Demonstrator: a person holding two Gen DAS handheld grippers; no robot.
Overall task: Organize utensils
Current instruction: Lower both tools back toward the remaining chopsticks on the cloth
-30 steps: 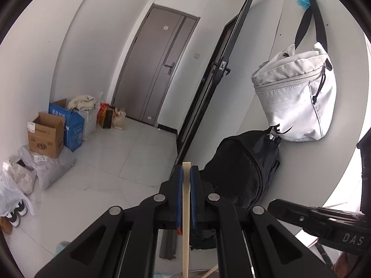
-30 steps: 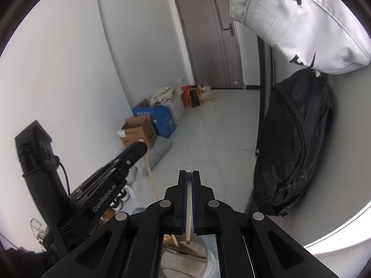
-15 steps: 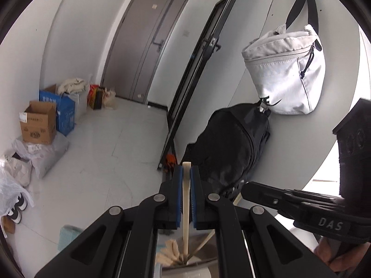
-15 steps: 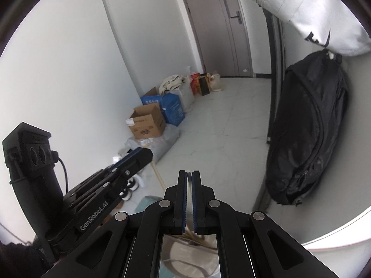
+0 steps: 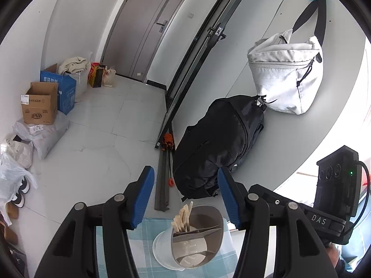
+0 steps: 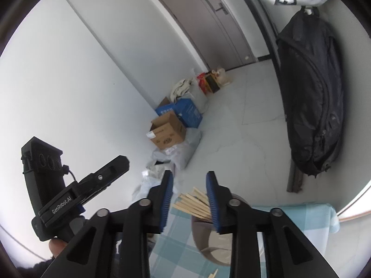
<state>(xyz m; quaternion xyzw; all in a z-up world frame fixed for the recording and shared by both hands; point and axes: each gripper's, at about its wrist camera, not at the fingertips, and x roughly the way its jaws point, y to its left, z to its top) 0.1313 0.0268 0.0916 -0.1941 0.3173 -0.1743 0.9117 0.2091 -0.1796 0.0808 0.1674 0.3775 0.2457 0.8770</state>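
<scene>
Left gripper (image 5: 185, 199) – jaws have just been opening, now parted with nothing between them; right gripper (image 6: 189, 197) likewise, jaws just opened and empty. Chopsticks (image 5: 183, 217) – a bundle standing slanted in one compartment of the divided holder (image 5: 215, 210), just below and ahead of both sets of jaws, on the checked cloth (image 5: 116, 238); judged mostly done, since one pale stick tip (image 6: 214, 273) lies on the cloth below the right jaws, probably left to collect. Holder base and other compartments partly hidden behind the gripper arms; the stray stick is cut off at the frame edge.
</scene>
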